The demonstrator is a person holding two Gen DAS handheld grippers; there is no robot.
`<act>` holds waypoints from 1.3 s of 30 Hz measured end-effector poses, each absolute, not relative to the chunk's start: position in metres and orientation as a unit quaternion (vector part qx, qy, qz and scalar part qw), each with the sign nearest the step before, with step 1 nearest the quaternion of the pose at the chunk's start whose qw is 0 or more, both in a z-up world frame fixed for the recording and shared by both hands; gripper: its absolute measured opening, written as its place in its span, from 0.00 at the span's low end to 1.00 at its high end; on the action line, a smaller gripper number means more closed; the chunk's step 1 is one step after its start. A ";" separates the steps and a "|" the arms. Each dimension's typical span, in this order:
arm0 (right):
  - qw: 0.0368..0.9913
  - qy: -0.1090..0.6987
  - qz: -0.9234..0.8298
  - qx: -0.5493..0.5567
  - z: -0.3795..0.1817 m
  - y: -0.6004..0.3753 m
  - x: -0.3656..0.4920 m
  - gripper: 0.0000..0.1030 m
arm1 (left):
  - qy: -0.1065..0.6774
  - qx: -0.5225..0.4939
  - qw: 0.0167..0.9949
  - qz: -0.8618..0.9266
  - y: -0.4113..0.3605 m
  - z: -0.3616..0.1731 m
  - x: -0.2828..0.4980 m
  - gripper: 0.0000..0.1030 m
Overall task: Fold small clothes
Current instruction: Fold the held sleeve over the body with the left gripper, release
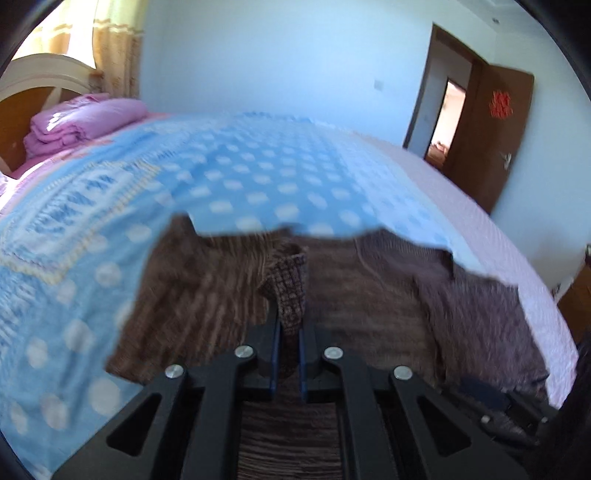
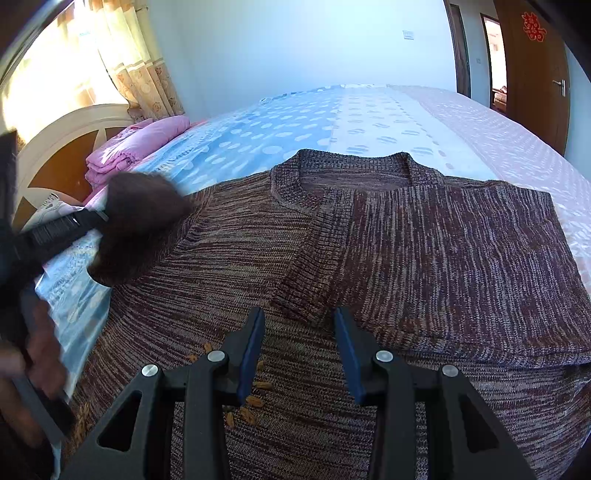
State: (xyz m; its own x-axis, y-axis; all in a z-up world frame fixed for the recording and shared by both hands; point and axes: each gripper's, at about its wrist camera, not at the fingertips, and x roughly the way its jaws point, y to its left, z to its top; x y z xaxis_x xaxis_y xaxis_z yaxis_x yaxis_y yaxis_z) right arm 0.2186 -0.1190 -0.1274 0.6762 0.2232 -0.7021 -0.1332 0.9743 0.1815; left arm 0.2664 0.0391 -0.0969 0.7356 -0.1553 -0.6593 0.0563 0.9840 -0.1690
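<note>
**Left tongs lift a sleeve while the right pair waits**

Left tongs (image 1: 290, 332) are pressed together on a strip of knit, the cuff end of the sweater's sleeve (image 1: 288, 291), which stands up between the blue pads. In the right wrist view the same tool (image 2: 79, 221) reaches in from the left edge with a blurred bunch of brown knit (image 2: 136, 225) raised off the bed, so the sleeve is probably being carried inward for a fold. Right tongs (image 2: 299, 350) are spread with nothing between them, hovering low over the sweater's front, likely ready to pin or take hold of the cloth once the sleeve comes across.

The sweater (image 2: 424, 251) is a brown and maroon marled knit, lying flat with its collar (image 2: 351, 173) pointing away from the cameras. Its right side already appears folded over the body, leaving a straight edge down the middle. Small orange patches (image 2: 251, 402) sit on the knit near the right tongs; what they are is unclear.

Beneath it is a blue dotted blanket (image 2: 280, 136) over a pale sheet (image 2: 509, 136). A folded pink quilt (image 2: 136, 144) rests by the headboard (image 2: 62, 155), beside the curtain (image 2: 144, 74).

No brand or label shows. On the brown door (image 2: 535, 74) hangs a red paper ornament (image 2: 533, 25), too small to read with certainty.
</note>
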 end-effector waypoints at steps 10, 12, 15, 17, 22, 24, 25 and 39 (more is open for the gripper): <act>0.909 0.399 0.114 0.033 -0.112 -0.100 0.228 0.55 | 0.409 -0.124 0.902 -0.063 0.053 -0.120 0.275 0.08; 0.910 0.381 0.153 0.063 -0.092 -0.096 0.237 0.55 | 0.407 -0.126 0.902 -0.064 0.050 -0.122 0.273 0.08; 0.901 0.385 0.179 0.094 -0.075 -0.081 0.272 0.55 | 0.407 -0.131 0.902 -0.066 0.052 -0.124 0.276 0.08; 0.880 0.415 0.194 0.124 -0.084 -0.070 0.307 0.55 | 0.407 -0.135 0.901 -0.068 0.055 -0.125 0.276 0.08; 0.822 0.484 0.234 0.188 -0.126 -0.039 0.363 0.55 | 0.407 -0.150 0.898 -0.073 0.059 -0.126 0.275 0.09; 0.826 0.480 0.227 0.188 -0.131 -0.031 0.368 0.53 | 0.408 -0.152 0.897 -0.074 0.059 -0.126 0.275 0.10; 0.828 0.475 0.230 0.187 -0.130 -0.030 0.368 0.43 | 0.408 -0.153 0.897 -0.074 0.059 -0.126 0.275 0.10; 0.877 0.407 0.229 0.118 -0.067 -0.057 0.350 0.04 | 0.360 -0.074 0.925 -0.093 0.018 -0.094 0.257 0.13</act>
